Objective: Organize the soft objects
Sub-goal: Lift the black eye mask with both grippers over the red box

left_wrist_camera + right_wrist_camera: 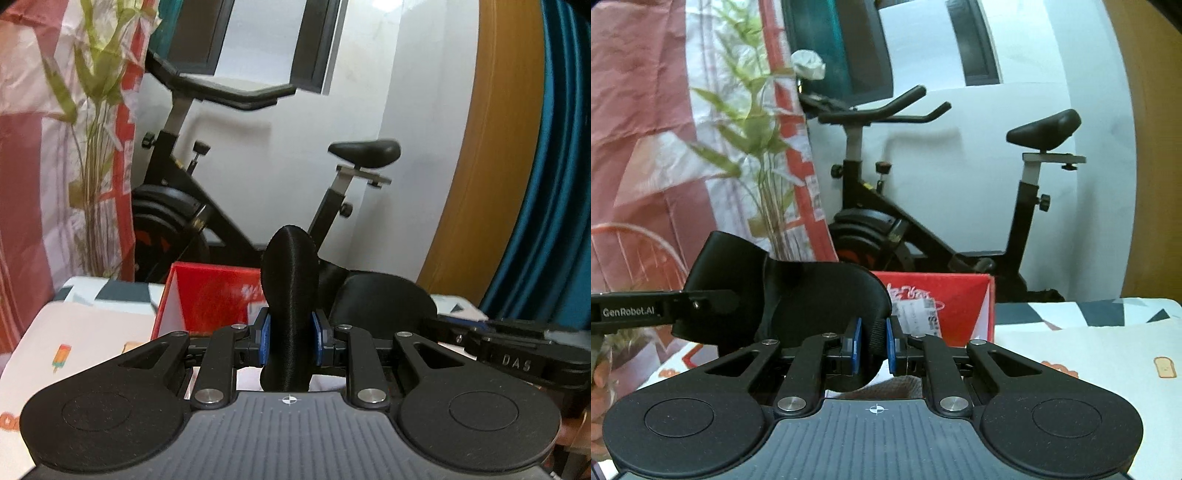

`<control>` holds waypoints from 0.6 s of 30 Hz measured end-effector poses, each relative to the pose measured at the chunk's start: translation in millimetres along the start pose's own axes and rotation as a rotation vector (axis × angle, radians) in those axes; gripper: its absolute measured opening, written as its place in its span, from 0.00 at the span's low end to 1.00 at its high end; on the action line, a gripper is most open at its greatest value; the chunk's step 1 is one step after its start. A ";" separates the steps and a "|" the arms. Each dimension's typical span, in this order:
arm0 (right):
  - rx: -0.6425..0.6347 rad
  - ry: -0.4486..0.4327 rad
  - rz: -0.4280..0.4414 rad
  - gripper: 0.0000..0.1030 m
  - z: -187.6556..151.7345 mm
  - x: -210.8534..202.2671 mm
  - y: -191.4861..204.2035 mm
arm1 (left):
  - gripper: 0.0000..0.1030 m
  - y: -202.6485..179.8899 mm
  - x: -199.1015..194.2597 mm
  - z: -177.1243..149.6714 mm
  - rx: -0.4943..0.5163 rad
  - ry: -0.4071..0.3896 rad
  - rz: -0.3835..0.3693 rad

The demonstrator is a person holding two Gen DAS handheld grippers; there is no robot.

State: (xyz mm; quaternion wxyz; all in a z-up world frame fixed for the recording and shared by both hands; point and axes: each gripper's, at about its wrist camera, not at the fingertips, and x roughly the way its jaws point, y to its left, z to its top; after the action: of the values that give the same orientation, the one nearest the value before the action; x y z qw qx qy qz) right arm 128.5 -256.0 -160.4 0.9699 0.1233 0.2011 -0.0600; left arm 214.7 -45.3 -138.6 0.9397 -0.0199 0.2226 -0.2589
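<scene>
A black padded eye mask (pixel 291 280) hangs in the air between both grippers. In the left wrist view my left gripper (pixel 291 334) is shut on one cup of it, which stands upright between the blue pads. The other cup (pixel 384 302) stretches to the right, where a finger (pixel 461 334) of the right gripper reaches it. In the right wrist view my right gripper (pixel 873 345) is shut on the edge of the eye mask (pixel 827 295), and the left gripper's finger (pixel 701 299) comes in from the left. An open red box (pixel 210 295) (pixel 960 306) stands on the table just beyond.
The table carries a patterned cloth (pixel 92 332) (pixel 1089 350). Behind it stand a black exercise bike (pixel 221 206) (pixel 960 229) and a tall green plant (pixel 96 147) (pixel 764 177) against a pink and white curtain. A blue curtain (pixel 546 184) hangs at the right.
</scene>
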 end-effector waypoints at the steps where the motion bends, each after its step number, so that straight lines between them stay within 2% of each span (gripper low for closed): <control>1: 0.000 -0.006 -0.001 0.12 1.1 -0.1 -1.4 | 0.23 -0.7 0.0 1.7 0.010 -0.007 0.000; 5: -0.017 0.025 0.013 0.12 1.5 7.0 -3.3 | 0.23 -3.2 10.4 -1.8 0.035 0.031 0.012; 11: -0.037 0.128 -0.002 0.12 -12.2 25.7 -1.7 | 0.23 9.1 40.8 -23.7 -0.013 0.237 0.032; 16: 0.117 0.233 0.025 0.13 -18.8 39.9 -12.6 | 0.24 14.9 48.7 -25.5 -0.029 0.276 0.037; 18: 0.118 0.253 0.016 0.13 -18.8 43.8 -10.5 | 0.31 16.1 52.6 -24.7 -0.033 0.287 0.036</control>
State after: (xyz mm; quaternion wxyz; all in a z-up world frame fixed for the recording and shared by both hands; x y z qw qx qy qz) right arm 159.6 -264.1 -197.1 0.9284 0.1882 0.3169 -0.0481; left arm 252.1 -55.5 -184.8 0.9023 0.0057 0.3592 -0.2385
